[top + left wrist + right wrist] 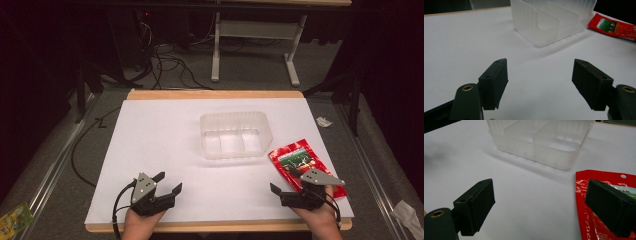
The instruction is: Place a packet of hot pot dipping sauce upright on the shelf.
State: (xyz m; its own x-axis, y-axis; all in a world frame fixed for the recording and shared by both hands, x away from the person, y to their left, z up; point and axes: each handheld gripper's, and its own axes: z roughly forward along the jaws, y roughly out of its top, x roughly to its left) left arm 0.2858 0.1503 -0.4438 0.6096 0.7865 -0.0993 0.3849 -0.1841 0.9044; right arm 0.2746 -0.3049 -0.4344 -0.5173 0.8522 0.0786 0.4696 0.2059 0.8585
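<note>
A clear plastic box (235,134) with inner dividers stands empty at the middle of the white table (165,150). A flat red packet (300,162) lies to its right. My left gripper (169,183) rests near the front left, open, nothing between its jaws; its view shows the clear plastic box (554,20) ahead and the red packet (614,26) at the far right. My right gripper (286,181) is open at the front right, one jaw over the packet's near edge. In the right gripper view the red packet (596,220) lies under the right jaw and the clear plastic box (541,140) is beyond.
A crumpled white scrap (324,121) lies off the table's right edge, another white scrap (407,212) on the floor at lower right. A green packet (15,217) sits at lower left. Cables (165,65) and a table frame (255,45) lie beyond the far edge.
</note>
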